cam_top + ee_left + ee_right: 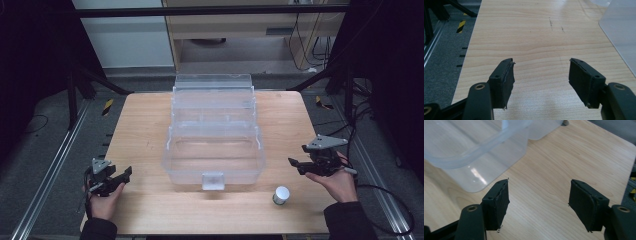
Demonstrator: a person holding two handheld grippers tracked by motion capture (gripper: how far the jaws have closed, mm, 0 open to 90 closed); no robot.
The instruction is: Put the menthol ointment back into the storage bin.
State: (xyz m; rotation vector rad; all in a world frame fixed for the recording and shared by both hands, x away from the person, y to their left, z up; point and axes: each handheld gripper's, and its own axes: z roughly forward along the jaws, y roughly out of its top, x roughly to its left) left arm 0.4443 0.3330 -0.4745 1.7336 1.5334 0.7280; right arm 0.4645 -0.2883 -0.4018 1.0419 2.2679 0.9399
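Small white-capped jar (281, 195) stands upright on the desk (150, 125) just right of the clear box's (215, 150) front corner, slightly nearer the person and inward of the empty, open right hand-held gripper (295, 165), far from the open, empty left hand-held gripper (125, 176).

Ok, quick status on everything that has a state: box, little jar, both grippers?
Clear plastic box: open, tiers stepped back, nothing visible inside.
Small jar: upright on the table, white cap on, untouched.
Left gripper: open, nothing between the fingers.
Right gripper: open, nothing held, beside the box.
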